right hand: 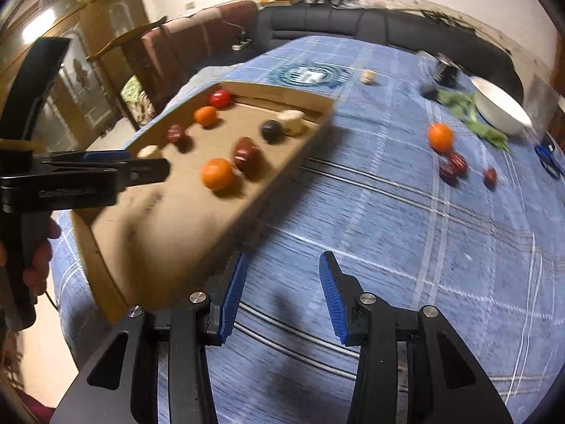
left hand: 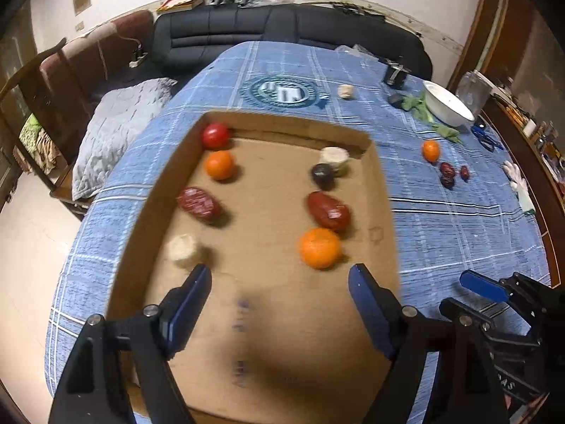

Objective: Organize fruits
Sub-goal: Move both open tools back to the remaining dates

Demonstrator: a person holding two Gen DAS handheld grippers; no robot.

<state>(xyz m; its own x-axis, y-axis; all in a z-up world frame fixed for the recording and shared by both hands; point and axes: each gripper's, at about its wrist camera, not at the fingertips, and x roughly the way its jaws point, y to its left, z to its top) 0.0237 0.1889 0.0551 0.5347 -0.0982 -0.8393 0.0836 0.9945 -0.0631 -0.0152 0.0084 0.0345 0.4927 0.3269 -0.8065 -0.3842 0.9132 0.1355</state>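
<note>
Left gripper (left hand: 279,279) over cardboard tray (left hand: 383,190), fingers (left hand: 192,295) spread.

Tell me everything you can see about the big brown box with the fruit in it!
The cardboard box is a shallow, open tray of plain brown card with low walls. It lies flat on the blue checked tablecloth. Inside are two oranges, a red tomato, two dark red fruits, a dark round fruit and two pale round pieces, in two loose rows along its left and right sides. Faint print marks its floor. The left hand-held gripper hovers open above it, touching nothing.
</note>
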